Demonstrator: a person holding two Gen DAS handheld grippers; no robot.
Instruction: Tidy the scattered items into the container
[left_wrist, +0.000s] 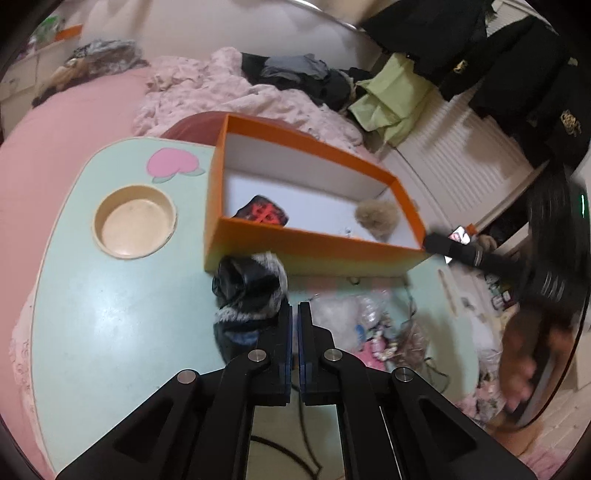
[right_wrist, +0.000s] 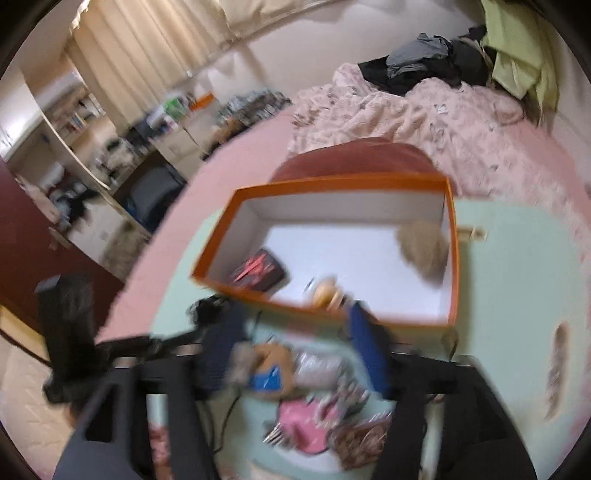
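Sitting on the mint tabletop, the orange box already holds three things: a black-and-red packet at one end, a tan fluffy ball at the other, and a small yellowish item by the near wall, too blurred to name. Much is left outside: a rolled sock just beside the box, and a heap of small clutter nearer the edge. The left tongs are together and empty, just beside the sock. The right tongs stand apart above the clutter, gripping nothing. By this judgement the tidying is under halfway.
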